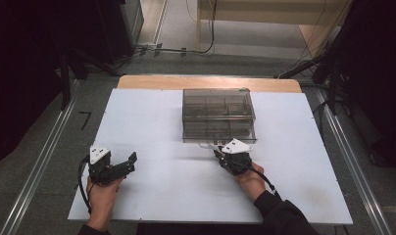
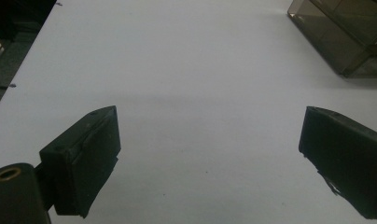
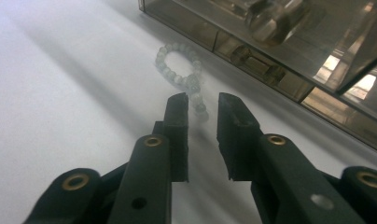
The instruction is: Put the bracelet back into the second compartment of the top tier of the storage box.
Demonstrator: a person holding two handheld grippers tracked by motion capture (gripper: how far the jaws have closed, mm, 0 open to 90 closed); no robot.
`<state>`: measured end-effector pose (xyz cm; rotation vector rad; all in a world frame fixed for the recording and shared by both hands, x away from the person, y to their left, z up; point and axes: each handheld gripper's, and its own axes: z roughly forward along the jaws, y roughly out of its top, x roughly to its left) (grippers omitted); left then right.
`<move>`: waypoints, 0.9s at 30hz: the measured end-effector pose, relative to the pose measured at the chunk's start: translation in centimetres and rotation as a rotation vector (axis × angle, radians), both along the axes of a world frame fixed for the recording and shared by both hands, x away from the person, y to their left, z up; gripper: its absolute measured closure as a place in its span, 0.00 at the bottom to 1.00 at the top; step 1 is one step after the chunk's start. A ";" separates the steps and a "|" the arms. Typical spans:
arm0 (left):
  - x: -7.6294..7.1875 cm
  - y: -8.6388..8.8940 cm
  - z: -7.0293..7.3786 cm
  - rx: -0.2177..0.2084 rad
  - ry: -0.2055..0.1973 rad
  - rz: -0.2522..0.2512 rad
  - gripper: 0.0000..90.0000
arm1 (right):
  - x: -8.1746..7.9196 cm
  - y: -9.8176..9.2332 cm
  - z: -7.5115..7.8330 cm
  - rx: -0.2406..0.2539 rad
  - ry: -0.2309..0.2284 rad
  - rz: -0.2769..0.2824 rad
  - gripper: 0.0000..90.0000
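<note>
A string of pale green beads (image 3: 192,83) lies looped on the white tabletop (image 1: 161,191), just in front of a smoky transparent compartment box (image 1: 218,115). My right gripper (image 3: 203,105) points at the loop's near end. Its jaws stand a narrow gap apart, with the last beads lying between the tips, and the pads do not press on them. In the high view the right gripper (image 1: 218,153) sits right at the box's front edge. My left gripper (image 1: 129,163) rests at the table's front left. In its own view the left gripper (image 2: 210,135) is wide open over bare tabletop.
The box (image 3: 280,42) has several compartments, and a round clear object shows inside it. A corner of the box (image 2: 345,37) appears at the upper right of the left gripper view. Metal rails run along the floor on both sides of the table, and cables lie behind it.
</note>
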<state>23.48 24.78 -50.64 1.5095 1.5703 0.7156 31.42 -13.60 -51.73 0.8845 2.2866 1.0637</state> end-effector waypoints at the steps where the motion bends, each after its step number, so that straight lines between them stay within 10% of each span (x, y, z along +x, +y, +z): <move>1: 0.0 0.0 0.0 0.000 0.000 0.000 0.06 | 0.0 0.0 0.0 -0.001 0.002 -0.001 0.81; 27: 0.0 -0.1 0.0 -0.002 -0.001 -0.002 0.06 | 0.5 0.5 -0.2 -0.043 0.034 0.001 0.90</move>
